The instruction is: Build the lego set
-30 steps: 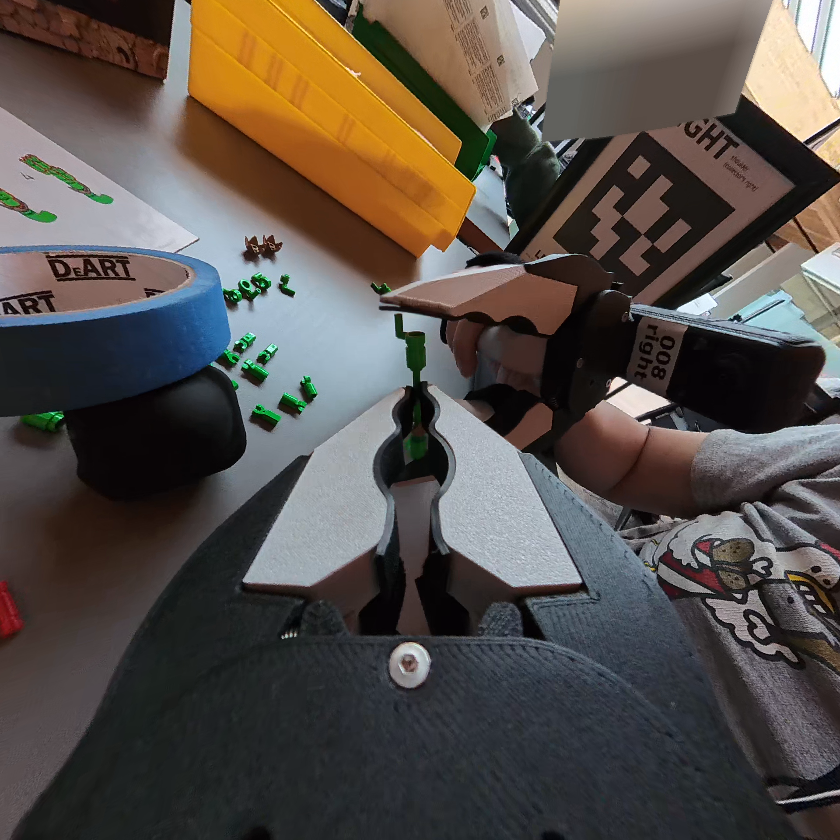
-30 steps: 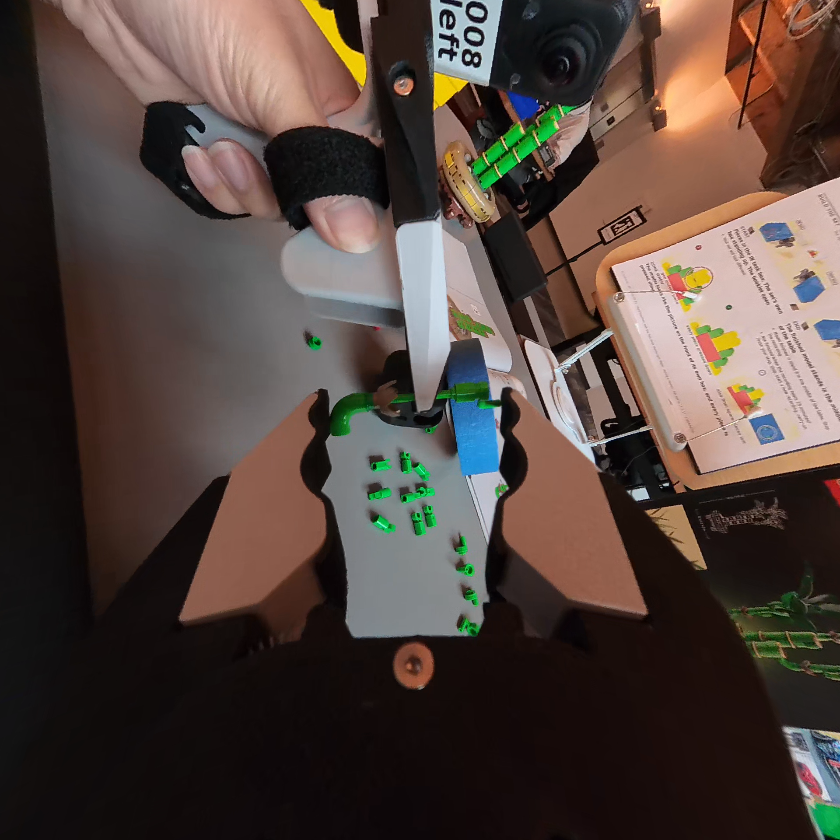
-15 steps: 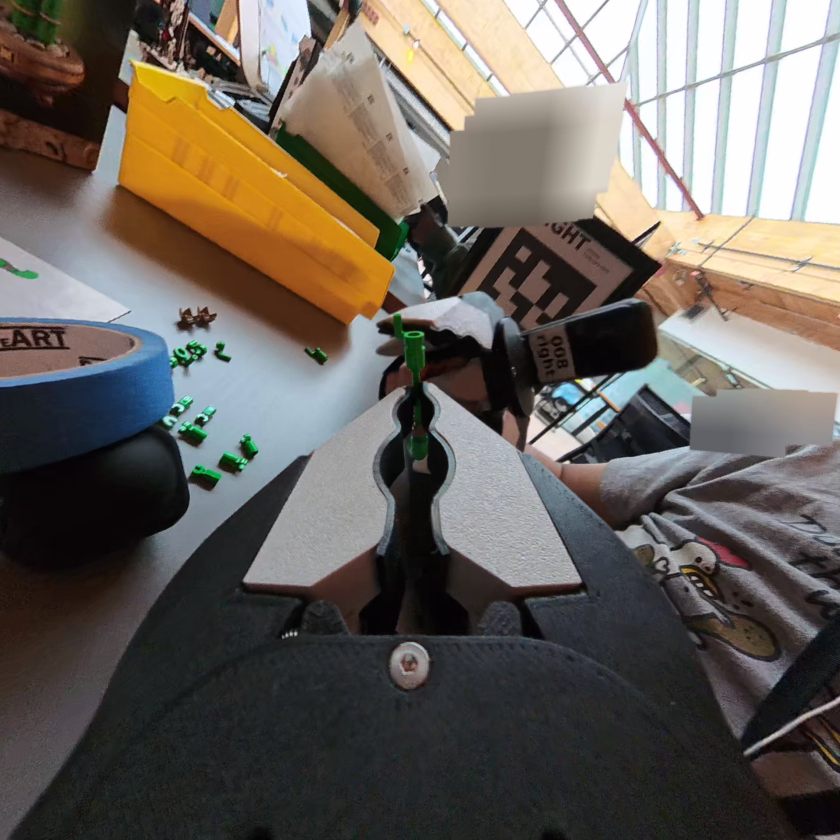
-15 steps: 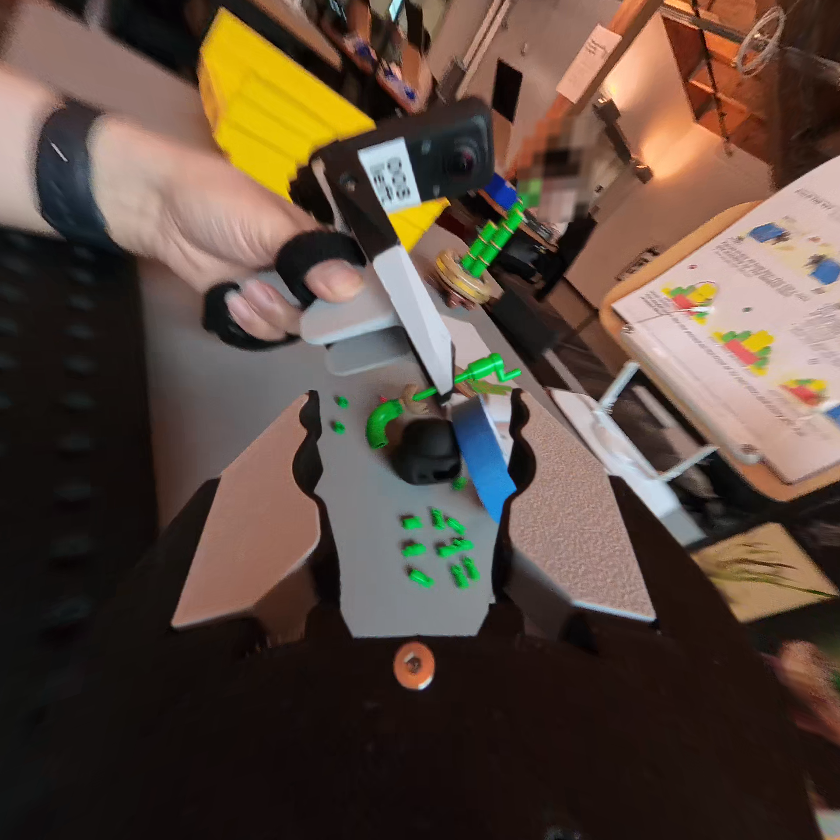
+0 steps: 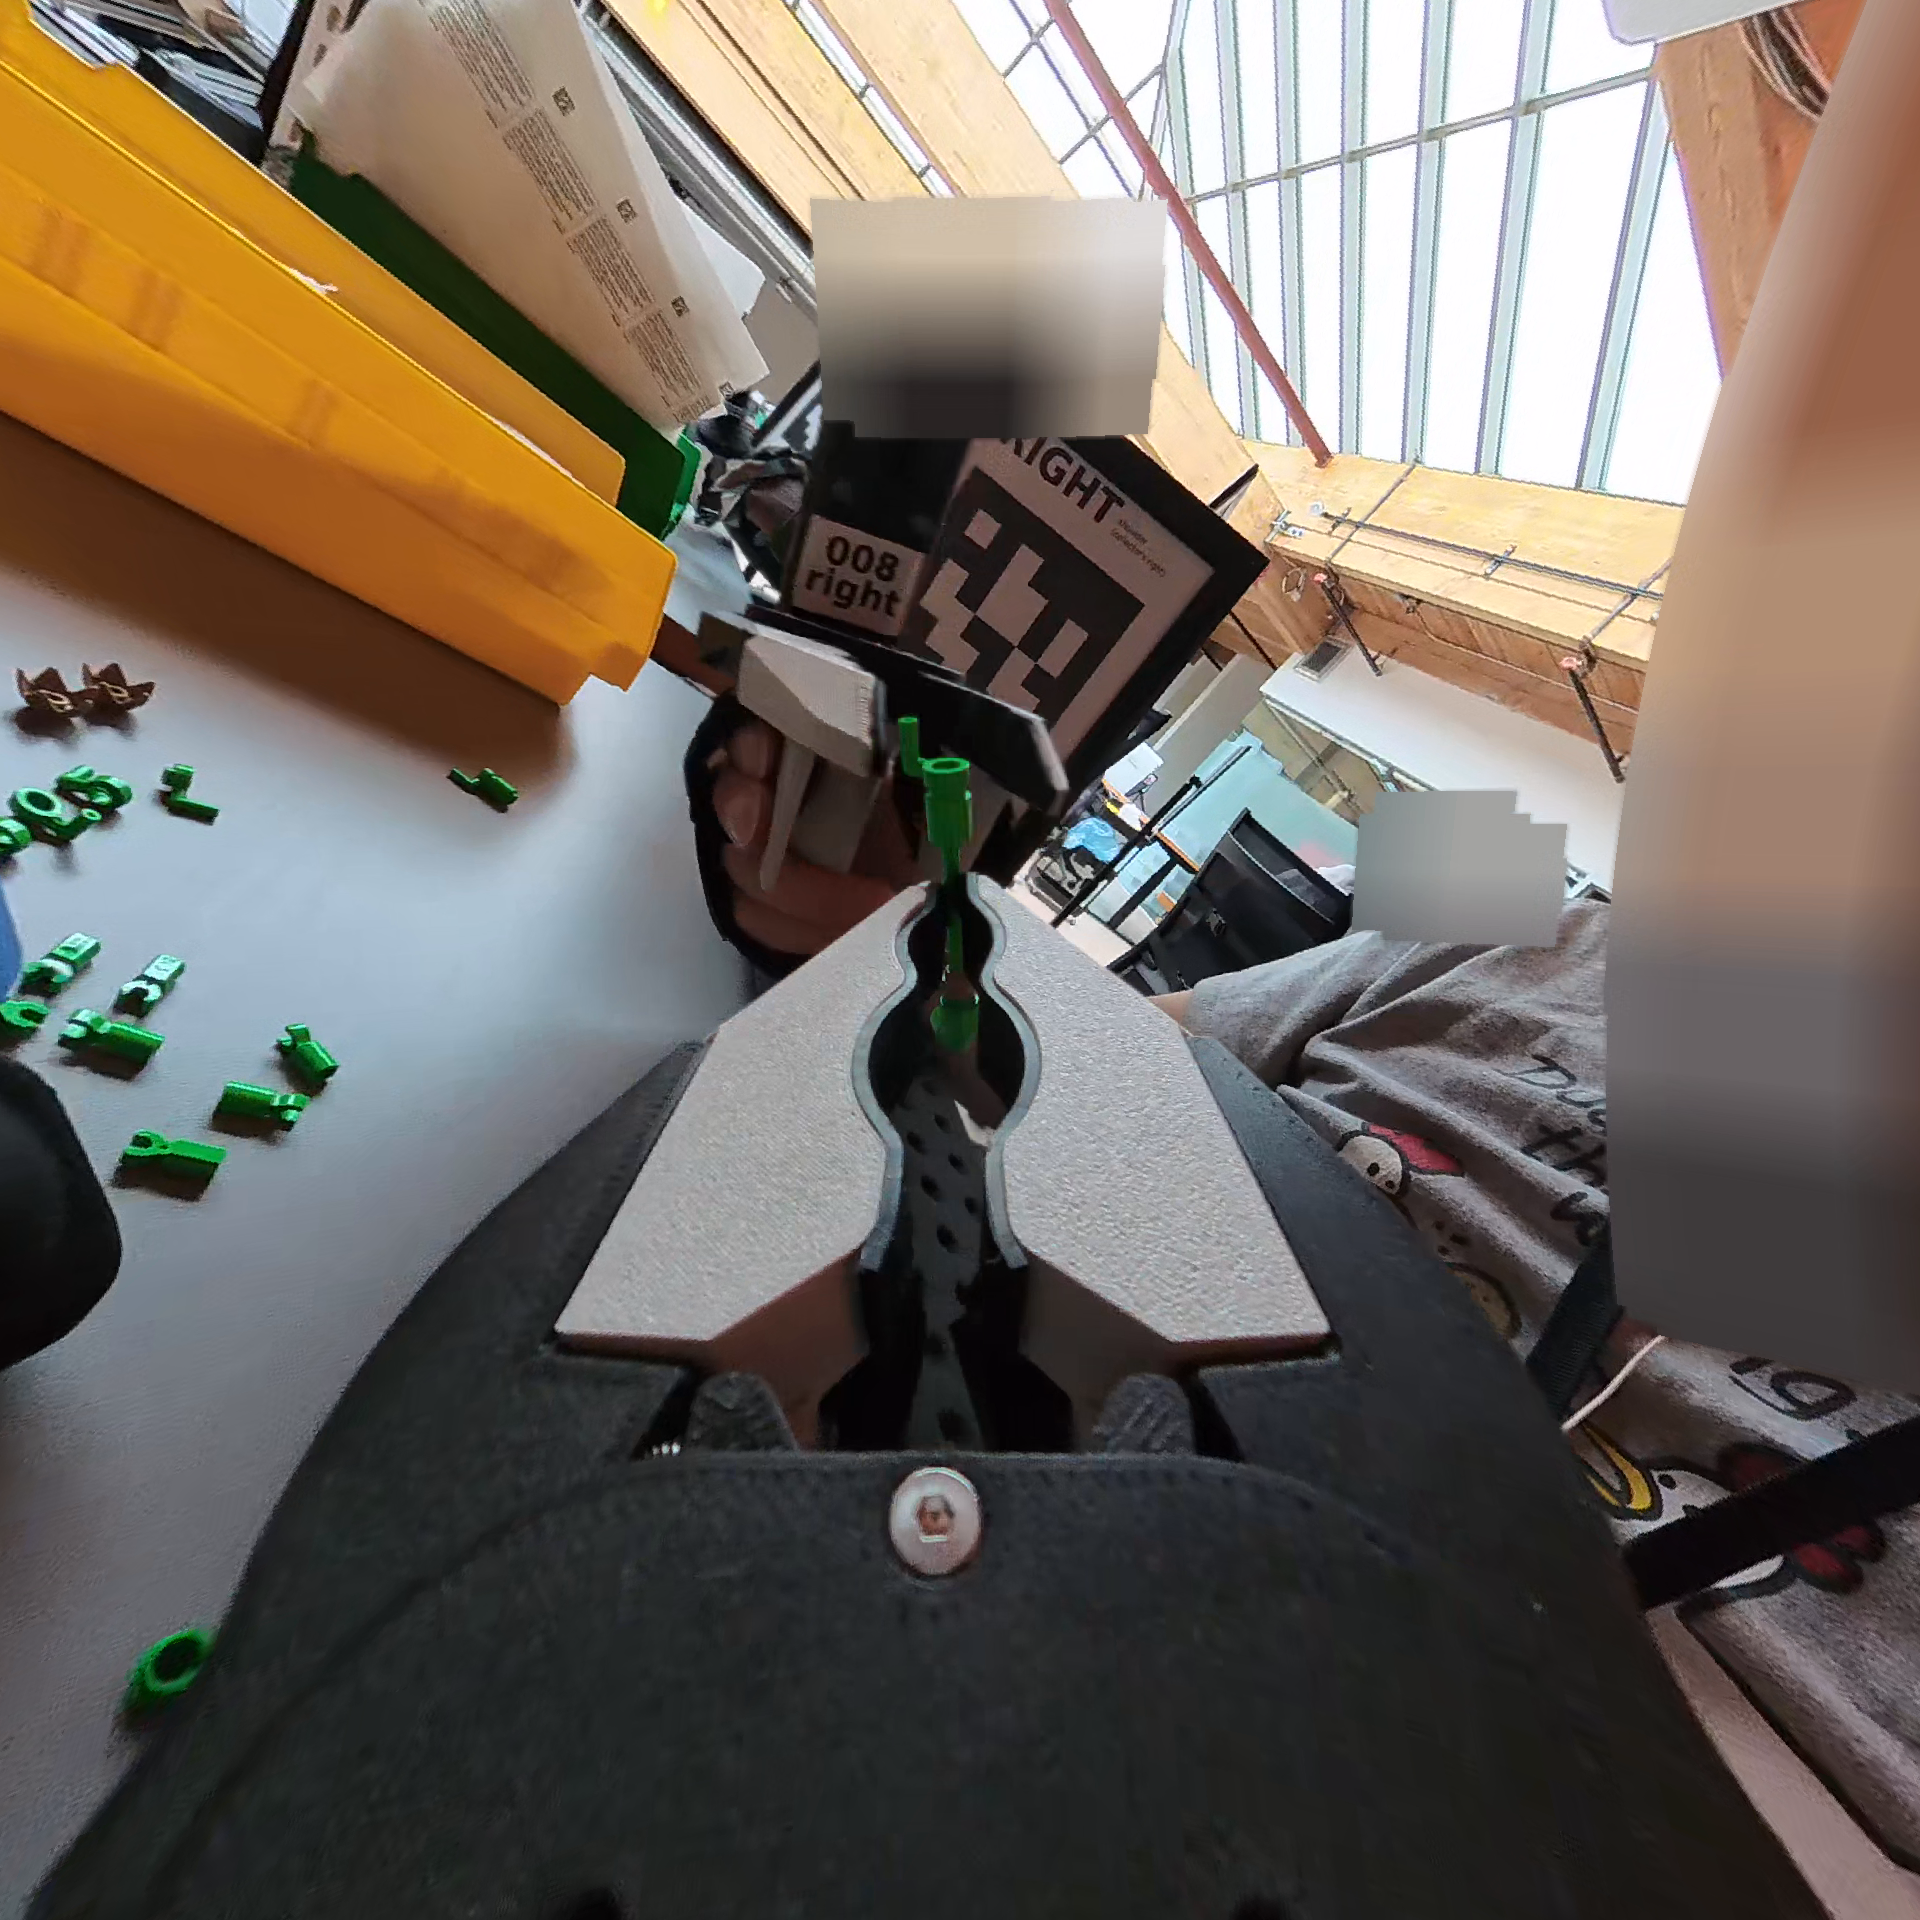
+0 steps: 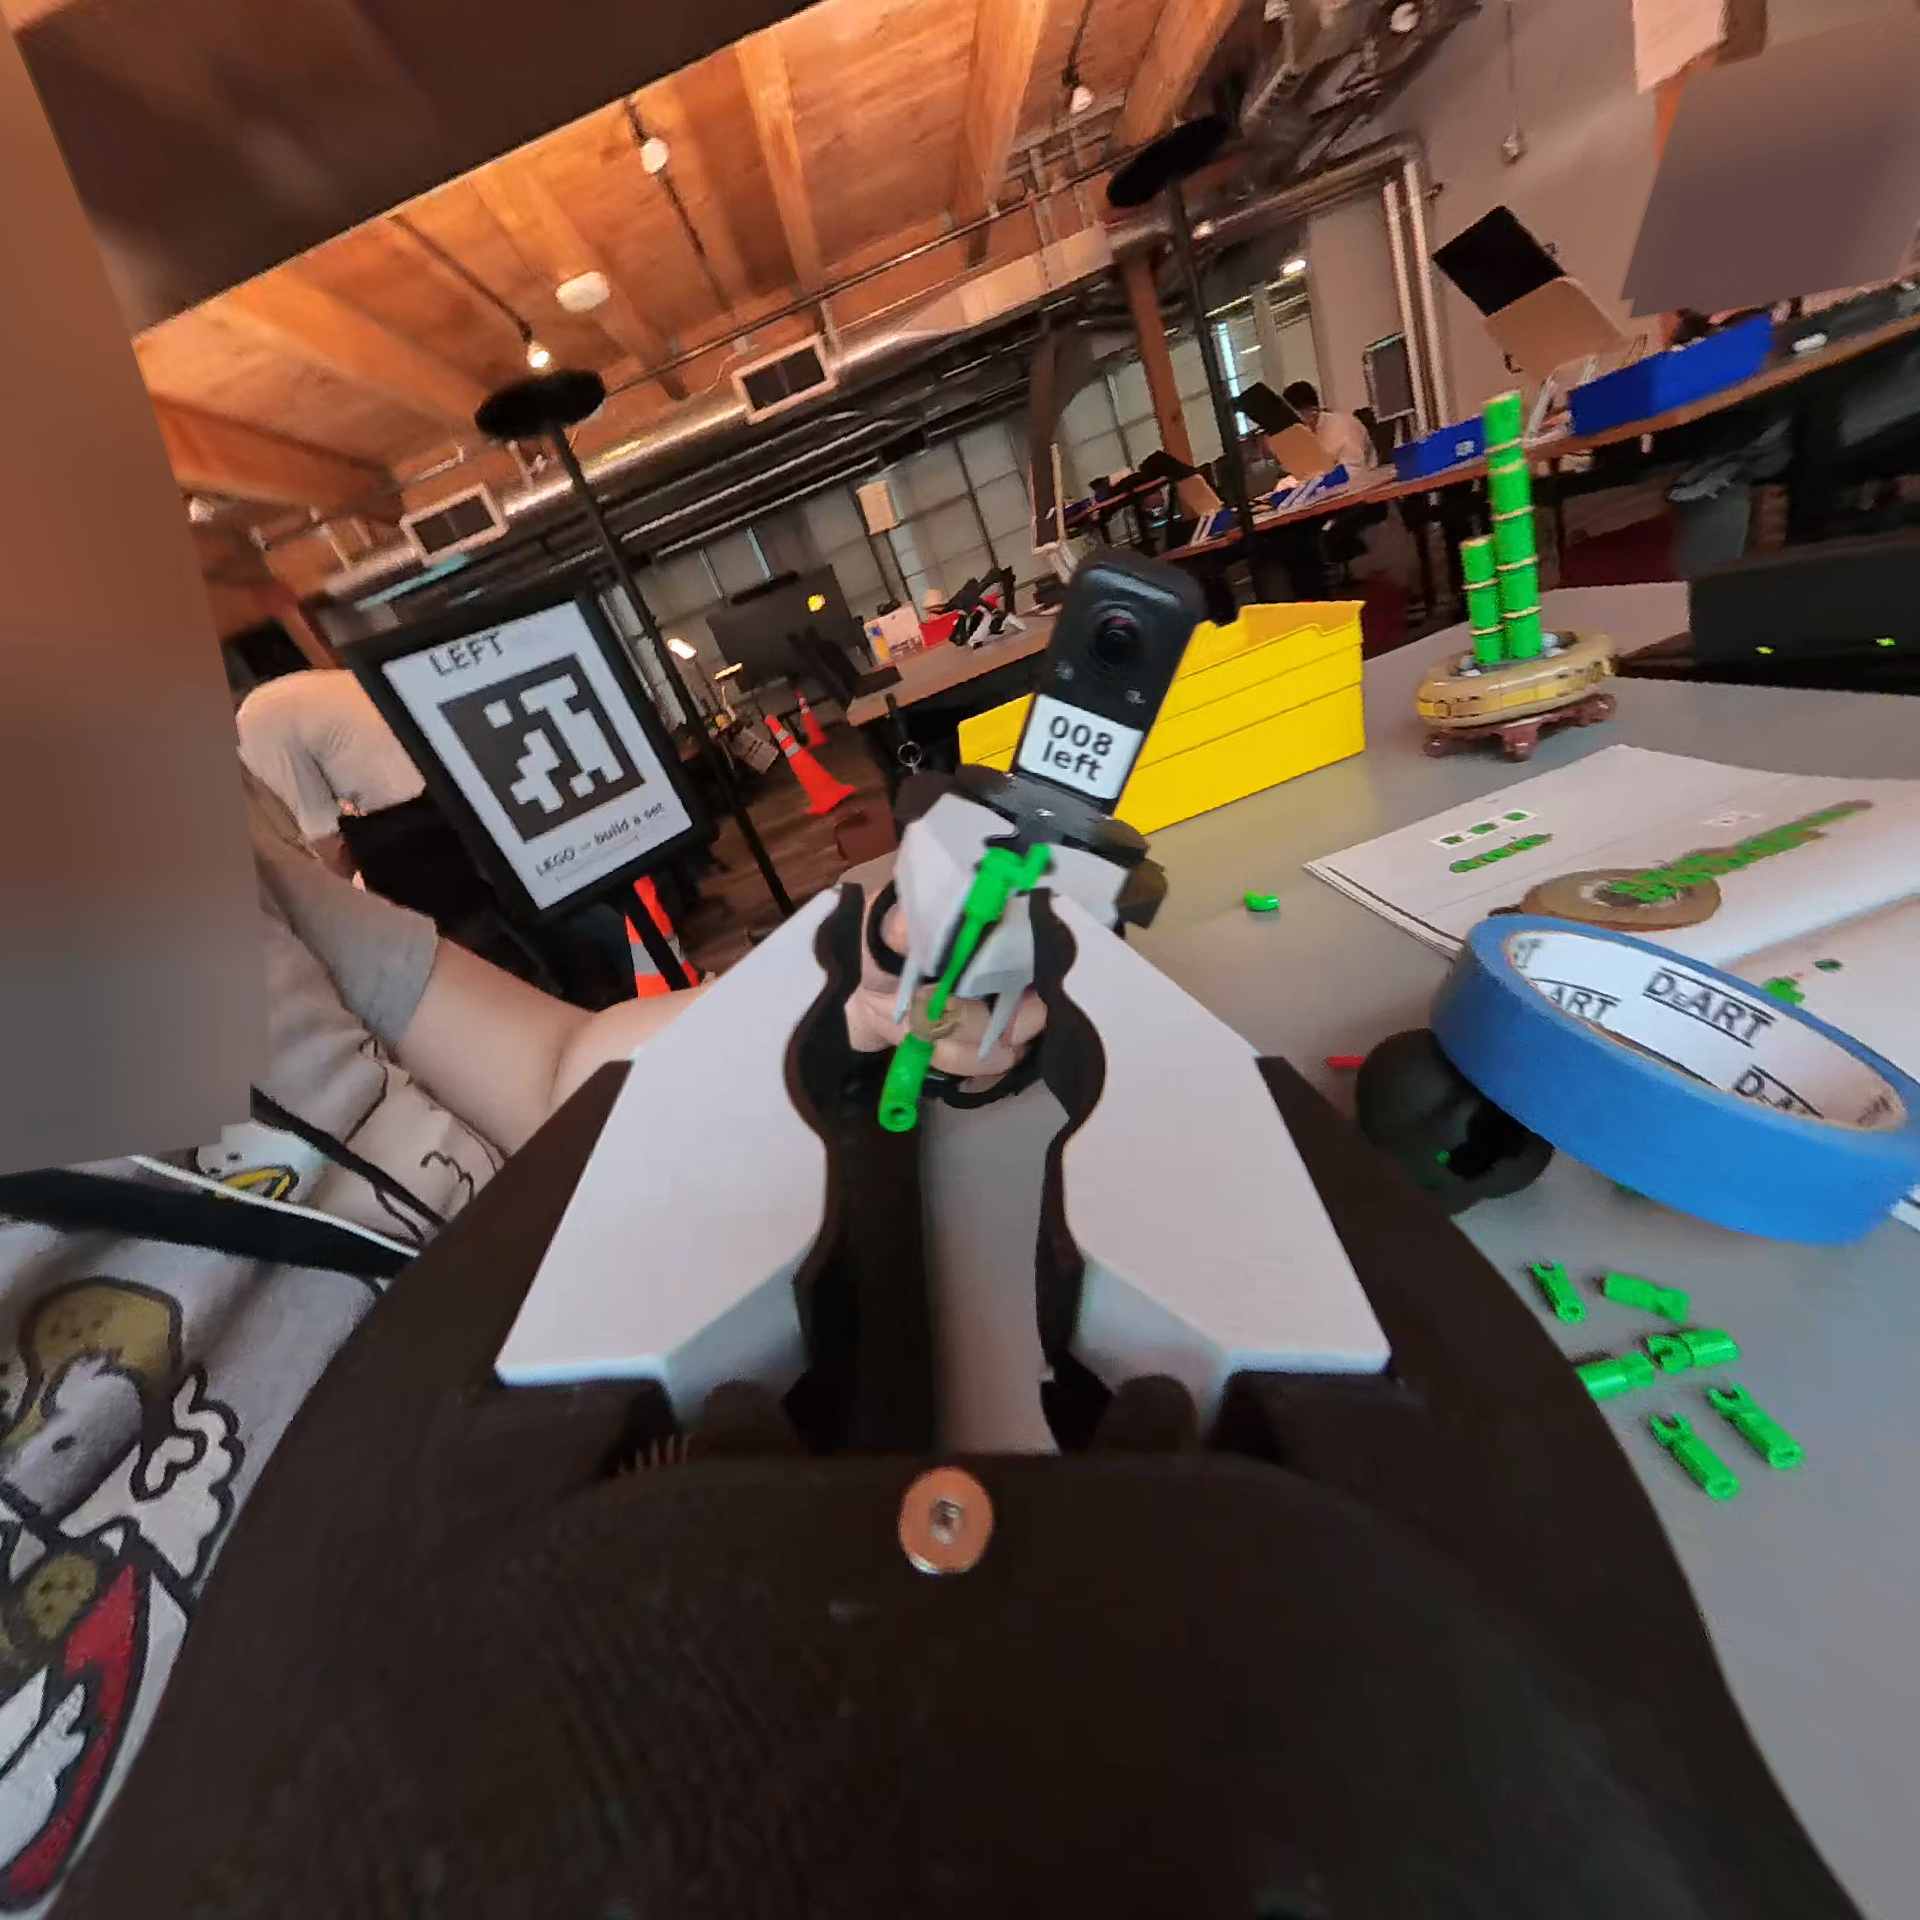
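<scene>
My left gripper [image 5: 948, 883] is shut on a thin green lego stem [image 5: 943, 821] and holds it in the air above the table's near edge. The stem sticks out past the fingertips. In the right wrist view the left gripper [image 6: 961, 961] faces me with the stem [image 6: 961, 956] slanting down towards me. My right gripper [image 6: 945, 904] is open, with a narrow gap between its jaws. The stem's free end [image 6: 896, 1107] lies between its fingers; I cannot tell whether it touches them. The right gripper also shows in the left wrist view [image 5: 904, 748].
Several loose green pieces [image 5: 156, 1039] [image 6: 1662, 1361] lie on the grey table [image 5: 416, 935]. A blue tape roll [image 6: 1662, 1091] rests on a black object [image 6: 1444, 1122]. Behind are yellow bins [image 5: 312, 395], an instruction sheet [image 6: 1662, 831] and a green bamboo model [image 6: 1507, 582]. The grippers are tip to tip, or close to it.
Both grippers have risen from the table and tilted up to face each other. The right gripper's jaws have narrowed and now stand around the stem's end. The left gripper still holds the stem.
</scene>
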Action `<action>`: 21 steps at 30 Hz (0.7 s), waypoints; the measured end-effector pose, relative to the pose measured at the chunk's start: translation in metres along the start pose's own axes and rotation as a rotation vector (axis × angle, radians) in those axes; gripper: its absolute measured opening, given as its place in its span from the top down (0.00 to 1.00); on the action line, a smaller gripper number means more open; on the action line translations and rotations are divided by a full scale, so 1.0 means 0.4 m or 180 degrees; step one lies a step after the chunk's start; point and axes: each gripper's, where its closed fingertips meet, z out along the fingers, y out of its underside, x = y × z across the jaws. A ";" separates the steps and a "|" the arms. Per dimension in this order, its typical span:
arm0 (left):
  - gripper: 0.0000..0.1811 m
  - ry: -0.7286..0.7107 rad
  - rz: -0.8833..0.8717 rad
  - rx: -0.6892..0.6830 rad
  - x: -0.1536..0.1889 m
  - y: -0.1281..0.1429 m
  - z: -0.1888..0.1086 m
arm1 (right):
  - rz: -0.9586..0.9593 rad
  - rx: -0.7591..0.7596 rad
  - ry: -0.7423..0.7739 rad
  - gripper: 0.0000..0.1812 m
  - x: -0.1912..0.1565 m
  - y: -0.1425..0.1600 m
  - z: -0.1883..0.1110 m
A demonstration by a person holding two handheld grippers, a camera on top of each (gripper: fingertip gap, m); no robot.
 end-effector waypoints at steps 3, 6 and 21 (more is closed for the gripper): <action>1.00 -0.0040 0.0016 -0.0118 -0.005 0.015 0.008 | 0.0193 0.0073 0.0023 0.86 0.015 -0.008 -0.010; 1.00 -0.0098 0.0043 -0.0185 -0.012 0.024 0.011 | 0.0360 0.0067 0.0012 0.88 0.022 -0.005 -0.014; 1.00 -0.0060 0.0085 -0.0309 -0.008 0.039 0.019 | 0.0542 -0.0026 -0.0080 0.96 0.020 0.010 -0.020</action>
